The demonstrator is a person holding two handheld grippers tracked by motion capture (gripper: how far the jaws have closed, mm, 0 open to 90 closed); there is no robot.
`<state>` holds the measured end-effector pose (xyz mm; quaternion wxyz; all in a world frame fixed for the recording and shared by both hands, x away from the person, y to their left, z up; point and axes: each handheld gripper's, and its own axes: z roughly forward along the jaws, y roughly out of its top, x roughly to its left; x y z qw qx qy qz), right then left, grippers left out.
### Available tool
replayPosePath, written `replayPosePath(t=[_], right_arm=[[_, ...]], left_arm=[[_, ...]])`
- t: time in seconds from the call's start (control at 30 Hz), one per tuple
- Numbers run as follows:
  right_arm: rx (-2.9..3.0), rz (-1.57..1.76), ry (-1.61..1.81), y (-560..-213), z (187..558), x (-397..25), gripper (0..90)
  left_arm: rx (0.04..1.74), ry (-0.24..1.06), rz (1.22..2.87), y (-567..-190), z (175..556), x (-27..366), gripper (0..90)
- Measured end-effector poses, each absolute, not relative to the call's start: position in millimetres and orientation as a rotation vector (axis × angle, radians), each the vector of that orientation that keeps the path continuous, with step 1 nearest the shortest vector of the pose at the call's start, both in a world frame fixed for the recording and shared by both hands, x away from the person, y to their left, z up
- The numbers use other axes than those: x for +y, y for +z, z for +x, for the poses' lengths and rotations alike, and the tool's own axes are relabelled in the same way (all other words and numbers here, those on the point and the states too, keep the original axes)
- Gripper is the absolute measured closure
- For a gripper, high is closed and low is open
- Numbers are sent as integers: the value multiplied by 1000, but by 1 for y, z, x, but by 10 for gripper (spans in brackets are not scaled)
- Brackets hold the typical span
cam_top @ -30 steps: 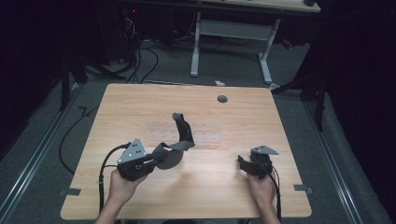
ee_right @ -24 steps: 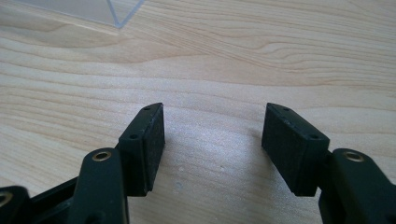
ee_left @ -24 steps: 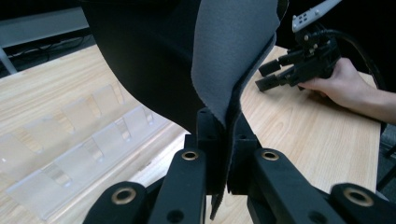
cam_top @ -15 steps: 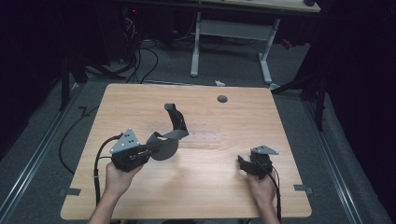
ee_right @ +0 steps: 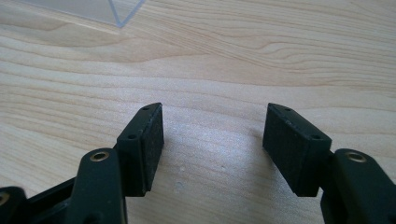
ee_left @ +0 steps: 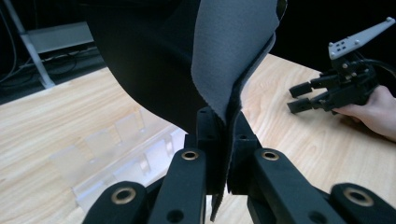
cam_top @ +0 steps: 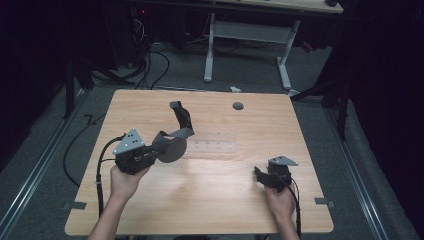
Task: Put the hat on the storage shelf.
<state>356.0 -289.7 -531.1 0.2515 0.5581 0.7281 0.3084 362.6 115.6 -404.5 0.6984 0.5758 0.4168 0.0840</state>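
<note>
The left gripper [cam_top: 150,152] is clamped on the edge of a dark grey fabric piece [cam_top: 172,142], holding it lifted above the left half of the wooden table [cam_top: 210,205]; its curled strap end rises toward the far side. Just beside it, near the table's middle, lies a clear plastic tray [cam_top: 215,147]. The right gripper [cam_top: 262,176] rests low near the right front, jaws spread with nothing between them, bare wood all around.
</note>
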Motion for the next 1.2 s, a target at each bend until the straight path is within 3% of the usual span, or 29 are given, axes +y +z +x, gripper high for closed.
replayPosePath(t=[0.77,1.2], right_arm=[[1984,1518,838,-531,356,-290,384],[1981,1520,839,-531,356,-289,382]], left_arm=[[982,341,1245,-406,415,110,866],[1004,421,1238,-413,420,127,866]])
